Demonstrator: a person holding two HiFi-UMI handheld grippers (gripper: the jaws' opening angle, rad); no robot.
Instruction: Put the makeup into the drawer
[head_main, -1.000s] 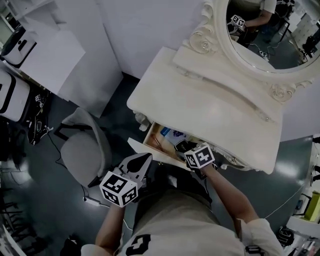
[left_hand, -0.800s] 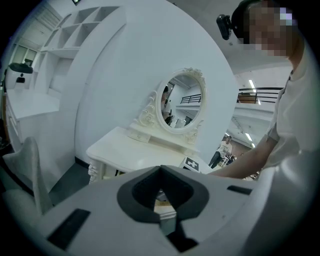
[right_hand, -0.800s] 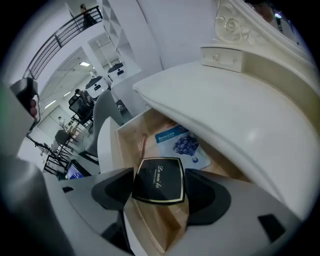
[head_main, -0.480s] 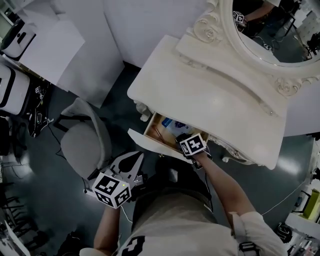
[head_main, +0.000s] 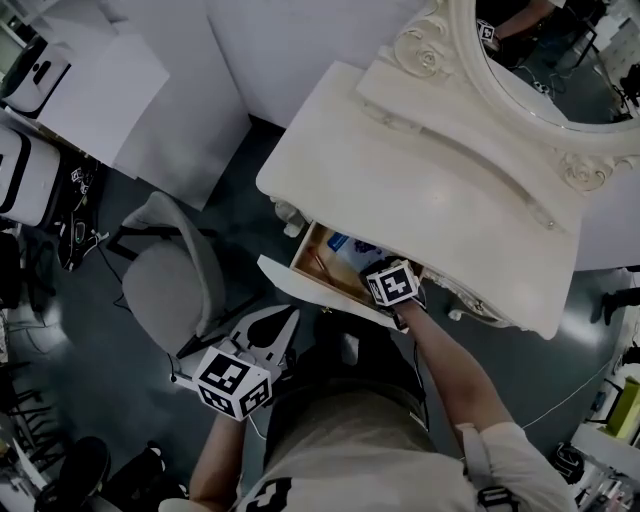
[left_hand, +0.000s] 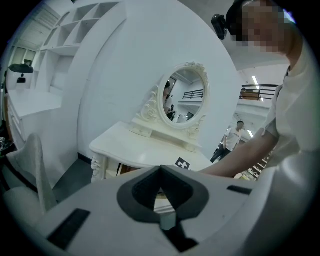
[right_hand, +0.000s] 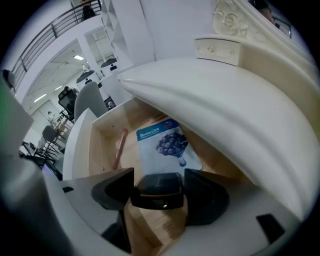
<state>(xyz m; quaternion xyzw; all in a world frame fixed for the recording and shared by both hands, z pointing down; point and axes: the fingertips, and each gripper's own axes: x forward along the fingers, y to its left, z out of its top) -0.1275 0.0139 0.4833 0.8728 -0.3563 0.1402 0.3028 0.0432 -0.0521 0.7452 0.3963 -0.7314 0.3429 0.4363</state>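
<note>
Our right gripper clamps a black compact over the open wooden drawer of a cream dressing table, while our left gripper, jaws together and empty, hangs near a grey chair.

A sachet lies in the open drawer (a stick to its left) under the tabletop.

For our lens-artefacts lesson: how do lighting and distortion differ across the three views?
Head view: dim, dressing table brightest against dark floor; left gripper view: fisheye bending, black corners; right gripper view: the table's edge bowed into a curve, black compact close up, dark and soft.
</note>
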